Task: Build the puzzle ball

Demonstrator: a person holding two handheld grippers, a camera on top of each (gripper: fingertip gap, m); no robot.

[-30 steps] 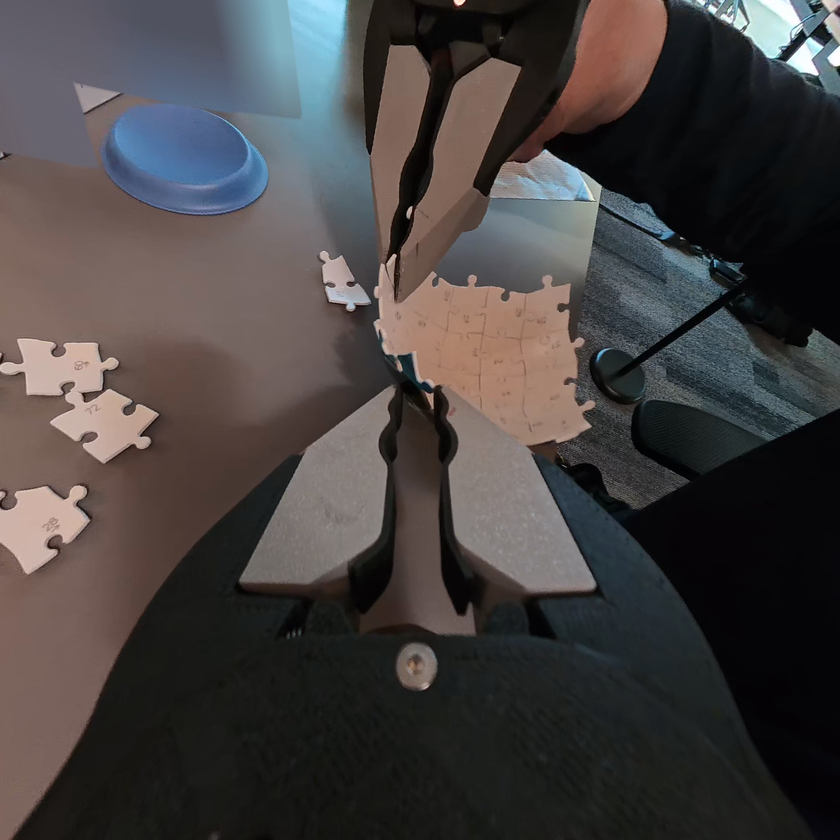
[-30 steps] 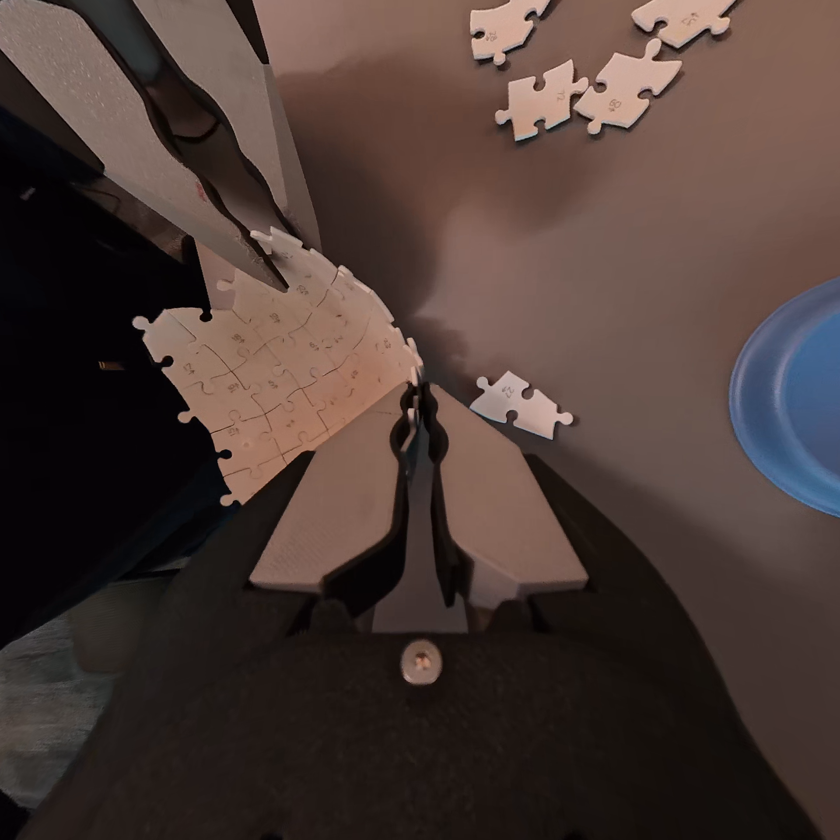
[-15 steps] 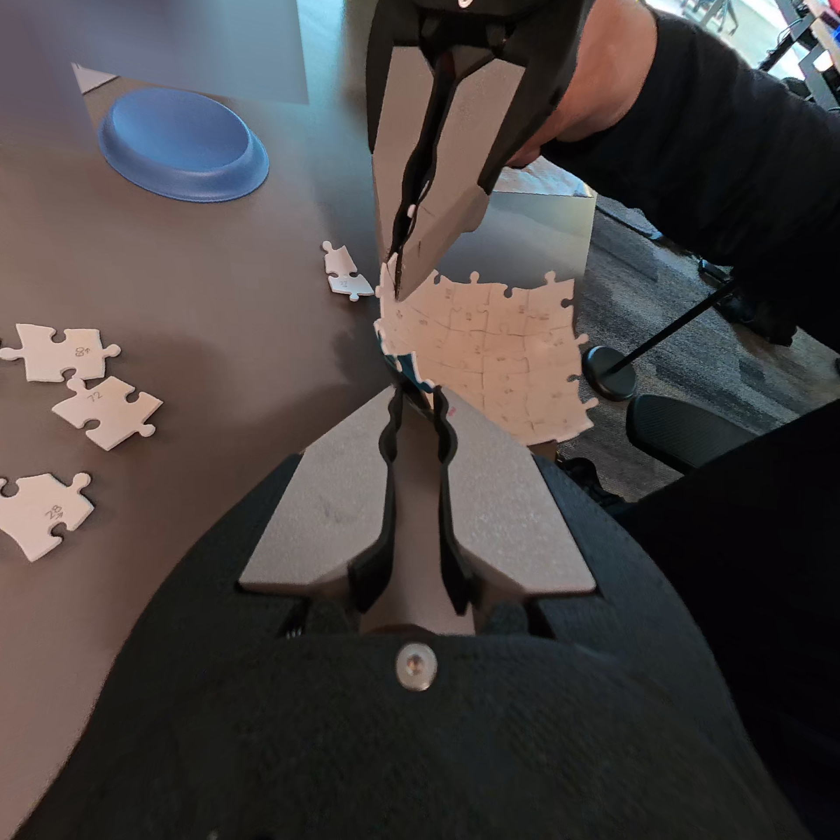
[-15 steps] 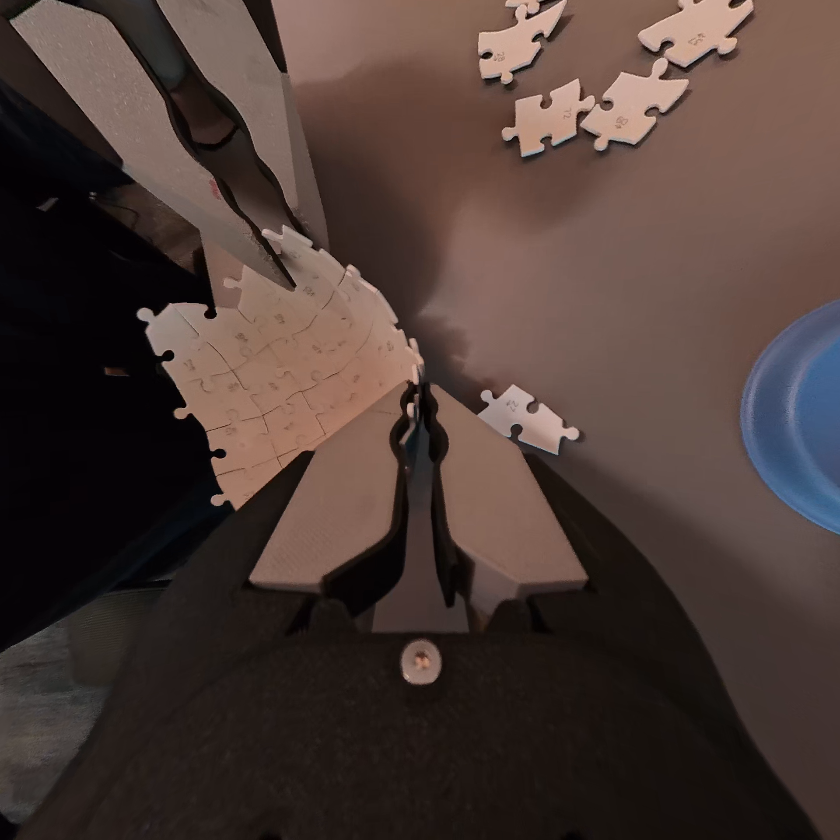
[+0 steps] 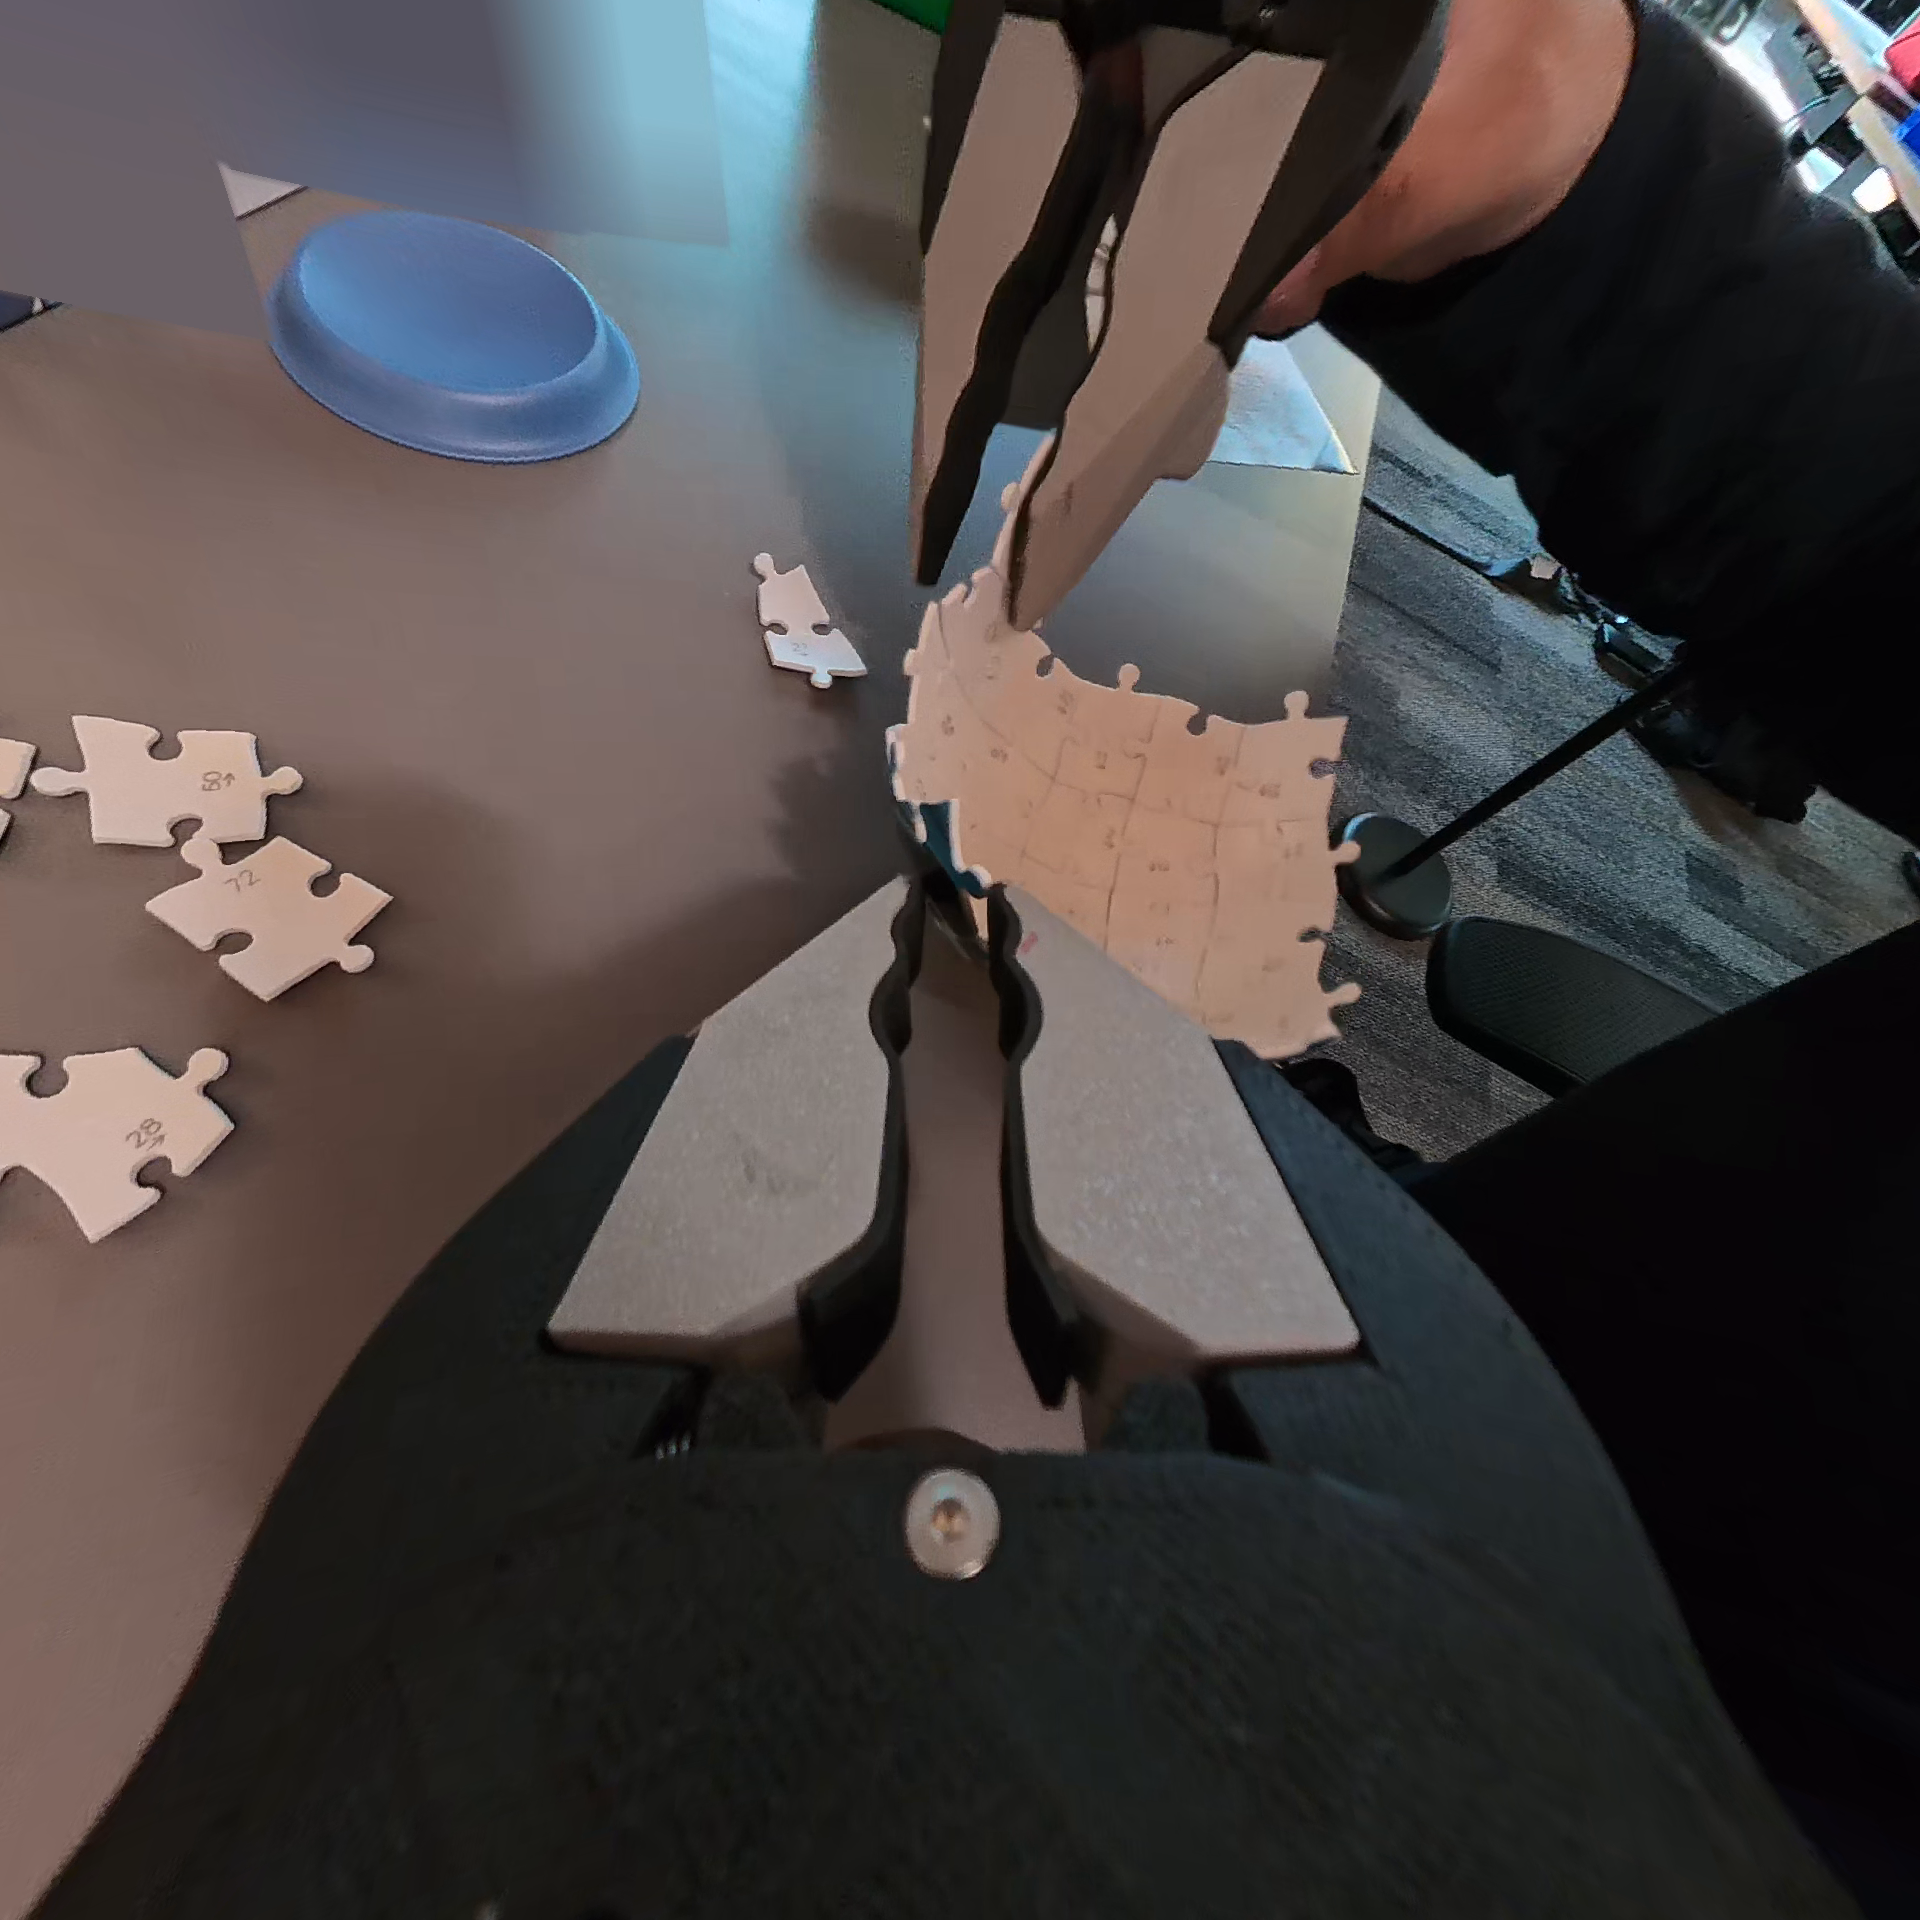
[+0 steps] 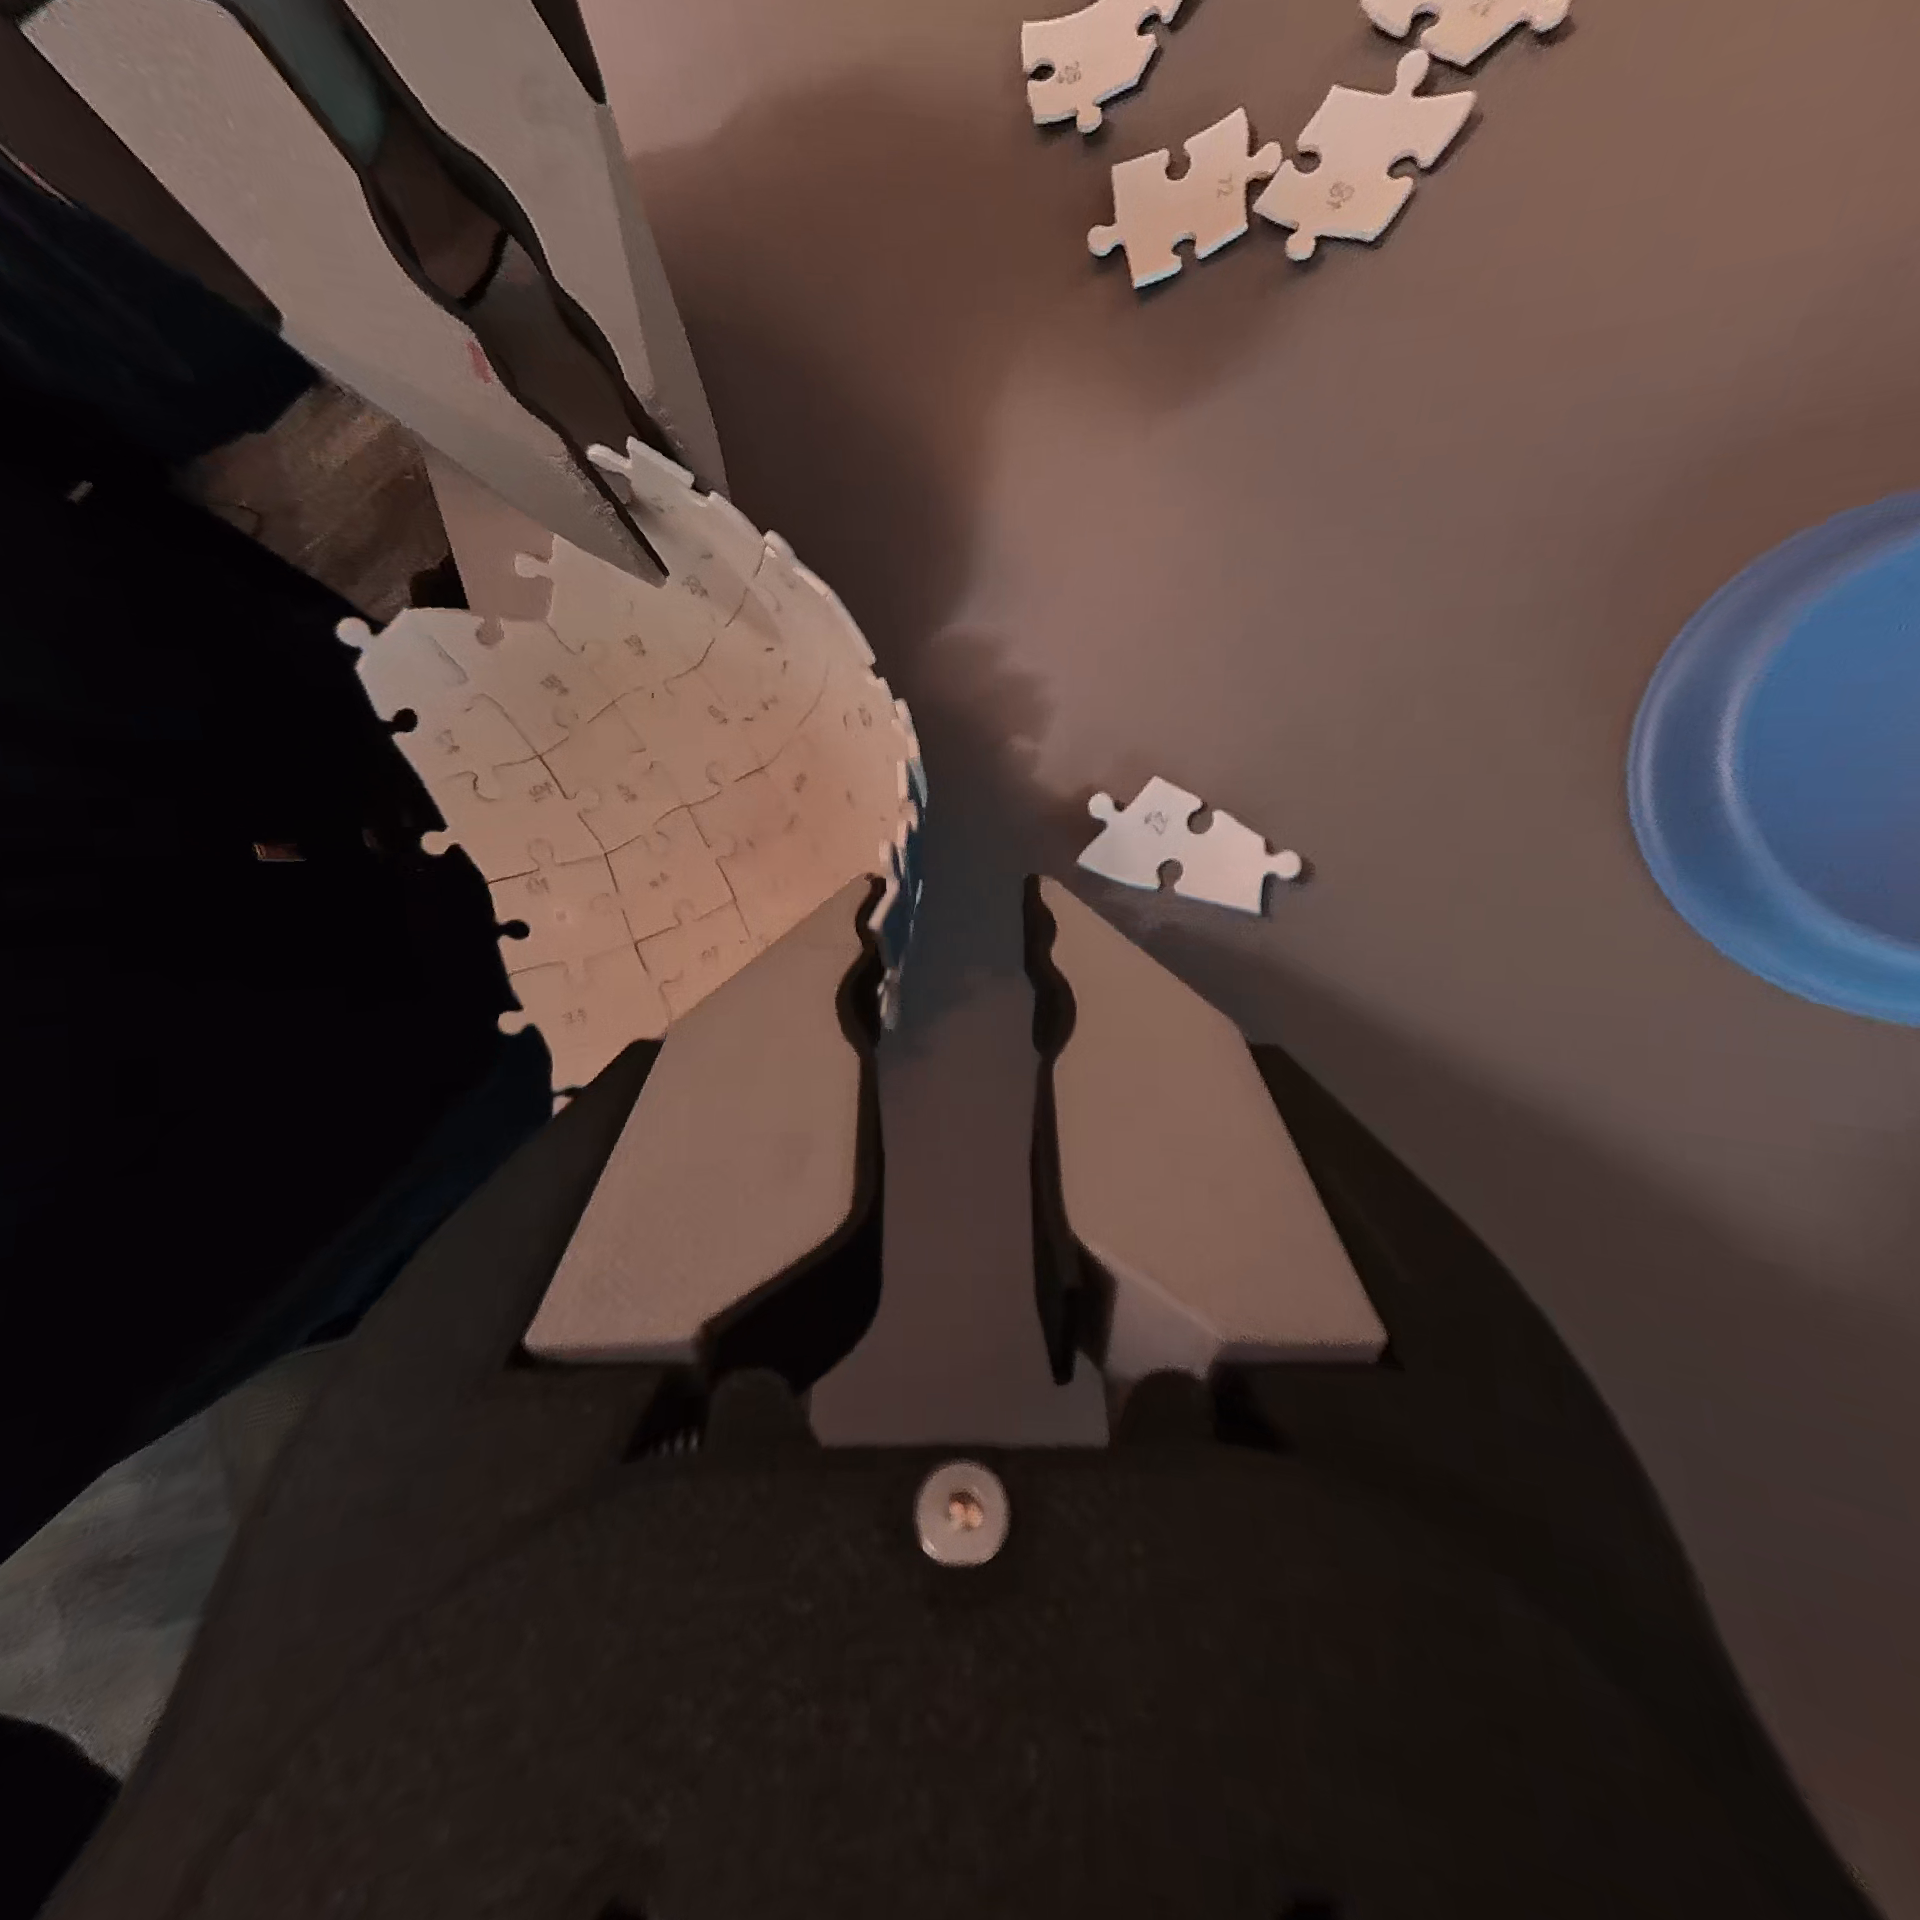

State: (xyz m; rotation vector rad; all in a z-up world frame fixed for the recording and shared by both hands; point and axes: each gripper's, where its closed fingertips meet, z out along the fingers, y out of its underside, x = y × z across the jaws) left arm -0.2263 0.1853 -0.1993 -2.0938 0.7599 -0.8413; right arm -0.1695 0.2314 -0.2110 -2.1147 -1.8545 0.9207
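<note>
A curved section of joined white puzzle pieces (image 5: 1132,831) hangs in the air past the table's edge, its blank numbered side towards me. My left gripper (image 5: 951,899) is shut on its lower edge. In the right wrist view the left gripper (image 6: 634,540) pinches the section (image 6: 644,790) from the upper left. My right gripper (image 6: 954,894) is open, and the section's edge lies against its left finger (image 6: 868,914). In the left wrist view the right gripper (image 5: 977,592) stands open over the section's top corner.
A joined pair of pieces (image 5: 810,634) (image 6: 1184,847) lies on the brown table (image 5: 520,675). Several loose pieces (image 5: 270,914) (image 6: 1184,208) lie farther out. A blue dish (image 5: 447,332) (image 6: 1787,769) sits upside down. A chair (image 5: 1558,997) and stand base (image 5: 1392,888) are off the table's edge. Across from one pair of fingers to the other is roughly 8 cm. Between my right fingertips and the blue dish (image 6: 1787,769) there is roughly 12 cm.
My right gripper was shut on the section's edge and has opened, letting go of it. My left gripper keeps its hold. The section has shifted slightly.
</note>
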